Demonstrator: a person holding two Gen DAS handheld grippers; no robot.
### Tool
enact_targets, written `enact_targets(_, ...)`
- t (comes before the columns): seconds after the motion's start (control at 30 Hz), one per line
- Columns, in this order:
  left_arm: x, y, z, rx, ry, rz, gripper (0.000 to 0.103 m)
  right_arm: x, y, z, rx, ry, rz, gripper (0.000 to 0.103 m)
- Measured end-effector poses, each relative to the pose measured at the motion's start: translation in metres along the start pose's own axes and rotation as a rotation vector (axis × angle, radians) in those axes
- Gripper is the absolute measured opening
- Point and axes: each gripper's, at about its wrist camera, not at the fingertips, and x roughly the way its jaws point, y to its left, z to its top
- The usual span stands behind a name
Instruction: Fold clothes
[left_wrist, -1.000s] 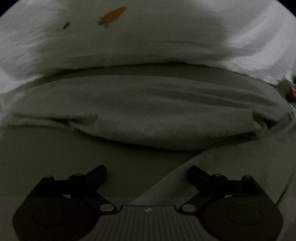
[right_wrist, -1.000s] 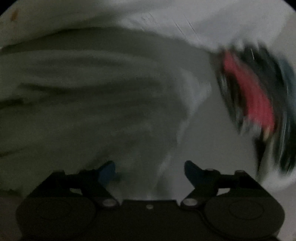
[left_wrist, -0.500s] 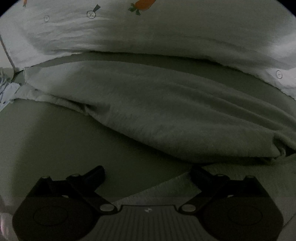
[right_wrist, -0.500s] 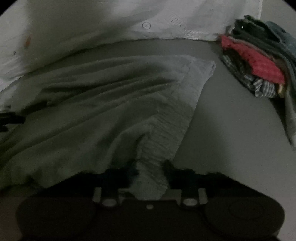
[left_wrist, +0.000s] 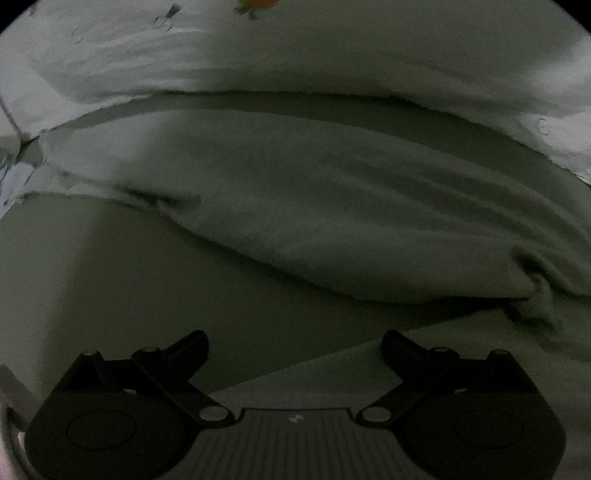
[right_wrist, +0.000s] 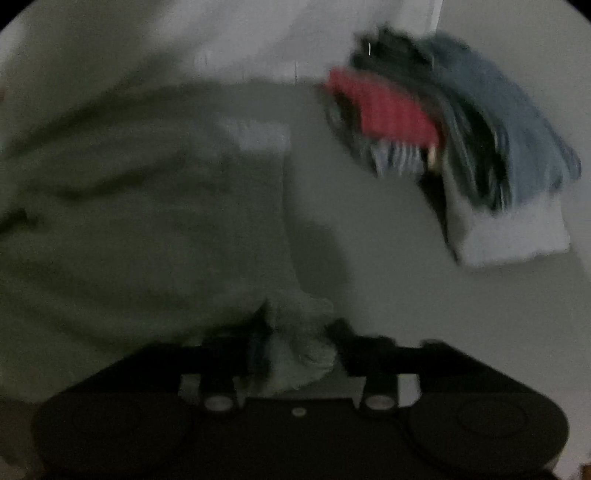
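Right gripper (right_wrist: 295, 350) pinches grey garment's (right_wrist: 147, 229) bunched edge; left gripper (left_wrist: 293, 347) spread above its hem.

Just ahead of the left tool (left_wrist: 295, 345) lies a flat, bare patch of bed (left_wrist: 110, 280), wide enough to slide through. Past that, a big lump of grey cloth (left_wrist: 332, 221) blocks the way from side to side. Behind the lump a white printed sheet (left_wrist: 332, 48) rises like a wall.

To the right of the right tool (right_wrist: 295, 343) the bed is flat and open. Farther ahead on that side sits a pile of clothes (right_wrist: 461, 140), blurry here. To its left, the grey cloth fills the room.
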Motion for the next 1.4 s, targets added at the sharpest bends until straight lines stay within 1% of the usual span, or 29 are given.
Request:
enact_targets(0.03,-0.002,-0.003,0.001,0.011,-0.008,-0.004,0.100,-0.002,-0.002,0.009,0.022,-0.042,0.020,0.049)
enact_targets(0.1,-0.003,-0.010,0.005,0.030,-0.022,-0.008,0.100,-0.004,-0.007,0.028,0.069,-0.120,0.072,0.057)
enact_targets(0.13,-0.003,-0.013,0.007,0.037,-0.029,-0.011,0.100,-0.002,-0.009,0.038,0.079,-0.153,0.099,0.064)
enact_targets(0.17,-0.002,-0.015,0.009,0.035,-0.034,-0.017,0.100,0.001,-0.010,0.048,0.083,-0.185,0.124,0.065)
enact_targets(0.2,-0.001,-0.017,0.011,0.032,-0.037,-0.023,0.100,0.006,-0.009,0.060,0.048,-0.204,0.138,0.065)
enact_targets(0.27,0.002,-0.021,0.013,0.018,-0.035,-0.025,0.100,0.010,-0.003,0.078,-0.055,-0.203,0.170,0.064)
enact_targets(0.3,0.004,-0.022,0.013,0.008,-0.034,-0.023,0.100,0.012,-0.001,0.086,-0.099,-0.179,0.205,0.063)
enact_targets(0.33,0.004,-0.023,0.013,-0.003,-0.034,-0.022,0.100,0.012,-0.001,0.090,-0.100,-0.159,0.215,0.063)
enact_targets(0.47,0.005,-0.025,0.003,-0.026,-0.021,-0.034,0.100,0.012,-0.016,0.075,0.018,-0.081,0.218,0.063)
enact_targets(0.53,0.008,-0.026,-0.005,-0.024,-0.013,-0.027,0.100,0.010,-0.030,0.055,0.150,-0.038,0.211,0.064)
enact_targets(0.57,0.008,-0.027,-0.008,-0.023,-0.021,-0.024,0.100,0.009,-0.037,0.043,0.245,-0.014,0.211,0.065)
enact_targets(0.6,0.008,-0.028,-0.012,-0.021,-0.028,-0.020,0.100,0.010,-0.038,0.034,0.314,0.001,0.224,0.066)
enact_targets(0.67,0.009,-0.030,-0.014,-0.014,-0.034,-0.016,0.102,0.013,-0.043,0.014,0.433,0.026,0.293,0.068)
enact_targets(0.7,0.009,-0.031,-0.014,-0.011,-0.036,-0.016,0.102,0.016,-0.039,0.008,0.448,0.034,0.317,0.068)
enact_targets(0.73,0.010,-0.032,-0.013,-0.010,-0.036,-0.017,0.103,0.019,-0.031,0.005,0.428,0.038,0.328,0.057)
enact_targets(0.77,0.010,-0.032,-0.012,-0.005,-0.036,-0.021,0.103,0.019,-0.022,0.002,0.387,0.043,0.326,0.025)
enact_targets(0.8,0.011,-0.032,-0.011,0.001,-0.034,-0.025,0.103,0.016,-0.012,0.001,0.331,0.046,0.304,0.012)
enact_targets(0.83,0.011,-0.032,-0.010,0.006,-0.027,-0.028,0.103,0.012,-0.003,0.000,0.279,0.047,0.280,0.008)
enact_targets(0.9,0.011,-0.028,-0.007,0.010,-0.013,-0.032,0.103,-0.001,-0.003,-0.003,0.251,0.038,0.223,0.007)
enact_targets(0.93,0.011,-0.027,-0.007,0.010,-0.011,-0.034,0.103,-0.007,-0.006,-0.006,0.252,0.057,0.191,0.007)
enact_targets(1.0,0.011,-0.024,-0.008,0.009,-0.007,-0.042,0.103,-0.010,-0.014,-0.017,0.236,0.124,0.133,0.009)
enact_targets(1.03,0.011,-0.025,-0.008,0.016,-0.009,-0.042,0.103,-0.006,-0.014,-0.023,0.216,0.190,0.130,0.014)
enact_targets(1.1,0.011,-0.028,-0.007,0.042,-0.010,-0.040,0.103,-0.008,-0.008,-0.027,0.173,0.228,0.122,0.028)
enact_targets(1.13,0.011,-0.028,-0.006,0.054,-0.010,-0.040,0.103,-0.013,-0.005,-0.025,0.142,0.231,0.106,0.042)
enact_targets(1.17,0.011,-0.028,-0.005,0.064,-0.010,-0.040,0.103,-0.018,-0.004,-0.021,0.126,0.223,0.099,0.049)
enact_targets(1.23,0.011,-0.027,-0.005,0.073,-0.012,-0.043,0.103,-0.037,-0.011,-0.011,0.137,0.157,0.122,0.052)
enact_targets(1.3,0.013,-0.024,-0.006,0.055,-0.011,-0.052,0.103,-0.053,-0.022,0.006,0.176,0.064,0.192,0.057)
enact_targets(1.37,0.013,-0.023,-0.006,0.042,-0.014,-0.055,0.103,-0.063,-0.030,0.023,0.201,-0.045,0.252,0.073)
enact_targets(1.4,0.013,-0.024,-0.006,0.041,-0.015,-0.054,0.103,-0.061,-0.029,0.034,0.205,-0.094,0.278,0.076)
